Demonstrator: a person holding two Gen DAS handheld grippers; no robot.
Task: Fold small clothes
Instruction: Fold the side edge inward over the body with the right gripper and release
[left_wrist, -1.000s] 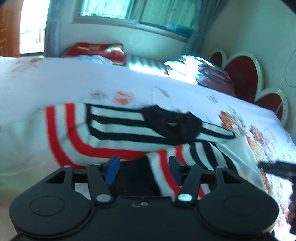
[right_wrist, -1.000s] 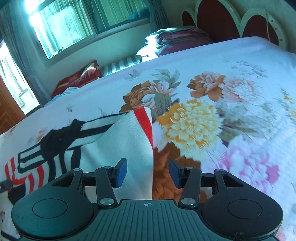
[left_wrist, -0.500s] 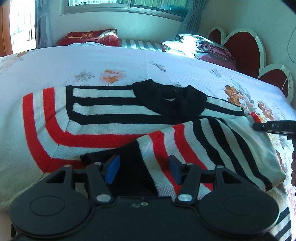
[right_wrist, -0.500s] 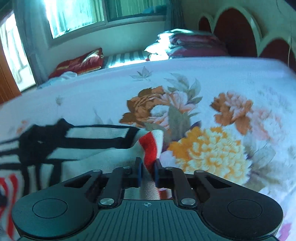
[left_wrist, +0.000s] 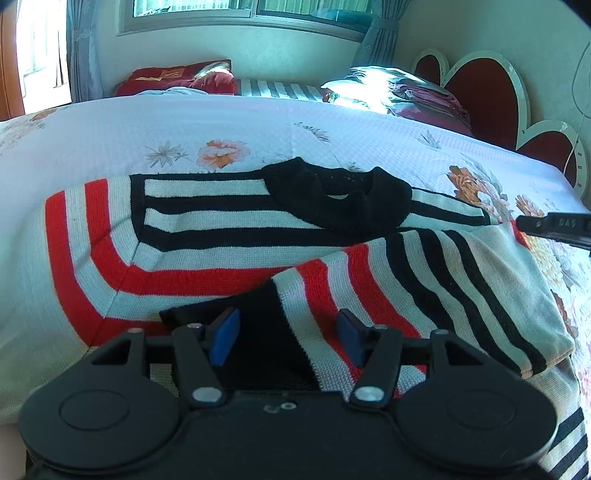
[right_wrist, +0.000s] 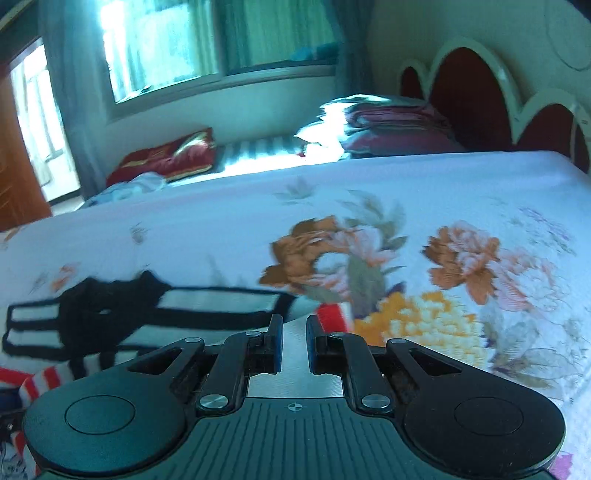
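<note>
A: Where was the striped knit sweater (left_wrist: 229, 236) when you paused?

B: It lay flat on your white floral bedspread (left_wrist: 184, 125), its black ribbed collar (left_wrist: 340, 199) toward twelve o'clock in the left wrist view. One sleeve was folded across the body, running from four o'clock in toward the middle, and its black cuff (left_wrist: 269, 332) sat between the fingers of your left gripper (left_wrist: 288, 332).

A: Was that gripper clamped on the cuff?

B: No. Your left gripper's blue pads (left_wrist: 223, 334) stood wide apart, with the cuff lying loose in the gap.

A: And your right gripper (right_wrist: 294, 347)?

B: Its pads were drawn close, but a narrow slot remained between them, with pale knit showing through. From that blurred view you could not tell whether it pinched the fabric. The sweater's red edge (right_wrist: 332, 317) sat just beside the tip at one o'clock. In the left wrist view its black tip came in from three o'clock at the sweater's shoulder.

A: Anything else around you?

B: A red heart-shaped headboard (left_wrist: 476, 99) stood at two o'clock, folded maroon bedding (left_wrist: 428, 99) beside it, and a dark red cushion (left_wrist: 177, 77) at eleven o'clock under the window (left_wrist: 243, 11).
</note>
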